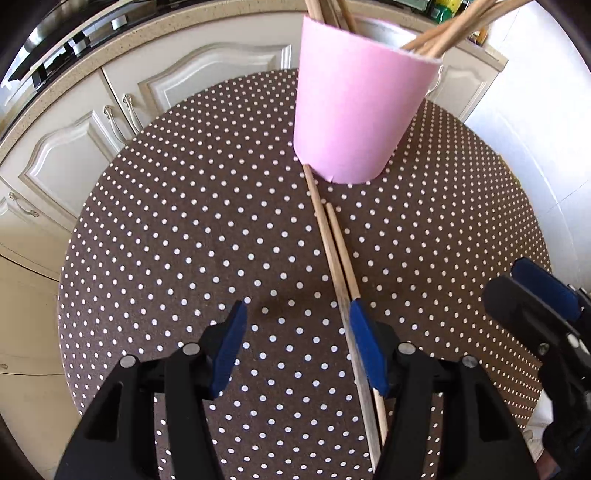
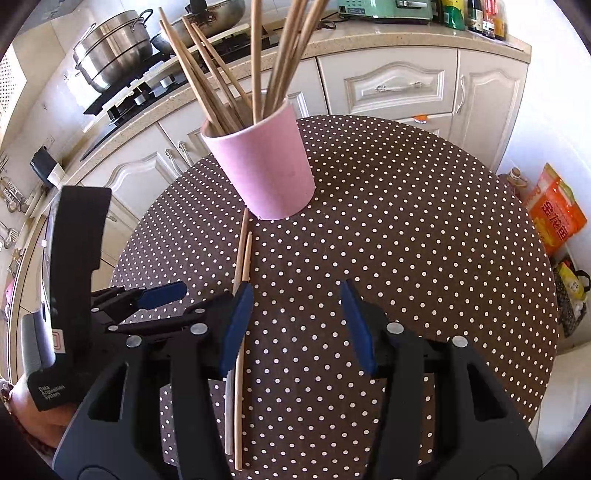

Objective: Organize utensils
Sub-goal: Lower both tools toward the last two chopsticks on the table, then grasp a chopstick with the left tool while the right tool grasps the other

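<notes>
A pink cup [image 1: 354,110] [image 2: 266,170] stands on the round polka-dot table [image 1: 184,221] [image 2: 406,221], with several wooden chopsticks [image 1: 443,33] [image 2: 207,85] standing in it. Two loose chopsticks [image 1: 332,251] [image 2: 243,254] lie side by side on the cloth, running from the cup's base toward me. My left gripper [image 1: 299,347] hangs open over them; its right pad [image 1: 367,347] covers one stick and the other lies just inside it. My right gripper [image 2: 297,328] is open too, its left pad [image 2: 236,328] over the same pair. Each gripper shows in the other's view [image 1: 532,295] [image 2: 159,302].
Cream kitchen cabinets [image 1: 74,155] [image 2: 395,85] curve round behind the table. A stove with steel pots [image 2: 114,48] sits on the counter at the back left, bottles [image 2: 480,18] at the back right. An orange bag [image 2: 554,218] stands on the floor beyond the table's right edge.
</notes>
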